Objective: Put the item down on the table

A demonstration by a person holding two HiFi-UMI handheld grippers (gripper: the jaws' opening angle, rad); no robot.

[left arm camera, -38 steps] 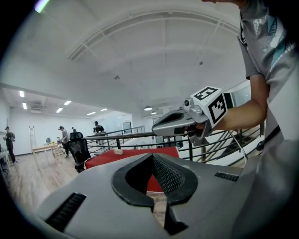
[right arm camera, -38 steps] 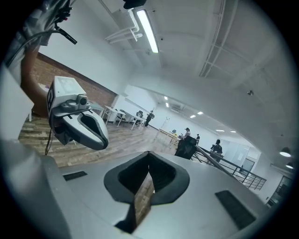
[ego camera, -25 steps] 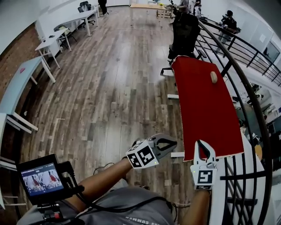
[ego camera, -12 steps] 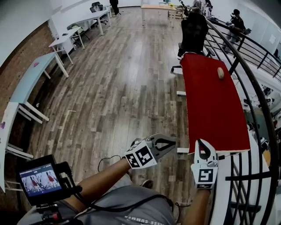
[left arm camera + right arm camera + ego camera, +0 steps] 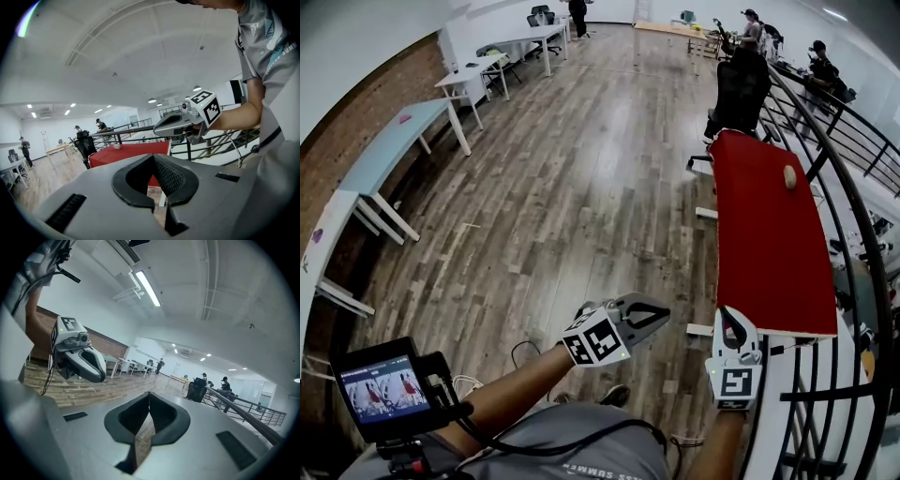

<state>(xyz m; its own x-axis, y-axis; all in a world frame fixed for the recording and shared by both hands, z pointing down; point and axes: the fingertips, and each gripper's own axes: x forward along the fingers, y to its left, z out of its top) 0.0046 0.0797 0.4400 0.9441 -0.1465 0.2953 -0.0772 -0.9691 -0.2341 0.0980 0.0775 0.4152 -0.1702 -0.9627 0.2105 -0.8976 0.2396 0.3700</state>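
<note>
The left gripper [image 5: 654,316] was closed, its pads meeting at the tips with nothing caught between them. The right gripper [image 5: 729,321] was closed too, jaws pressed together and empty. Both were held out in front of the person, side by side. The left one was over the floor [image 5: 581,187], and the right one's tips showed against the near end of the table [image 5: 769,253].

That table was long and narrow, covered in plain red, and ran away from the person along a black metal railing [image 5: 853,244]. The item [image 5: 789,176], a small pale rounded lump, lay on the red surface near its far end, well apart from both grippers. A black office chair [image 5: 739,94] stood at that far end.

The floor was wood plank in mixed brown tones, wide and open. Along the left side ran a brick wall [image 5: 356,122], with pale desks [image 5: 384,155] set in a row before it. Several people [image 5: 820,70] stood at the far end of the room. A small monitor [image 5: 384,392] sat at the lower left, close to the person's body.
</note>
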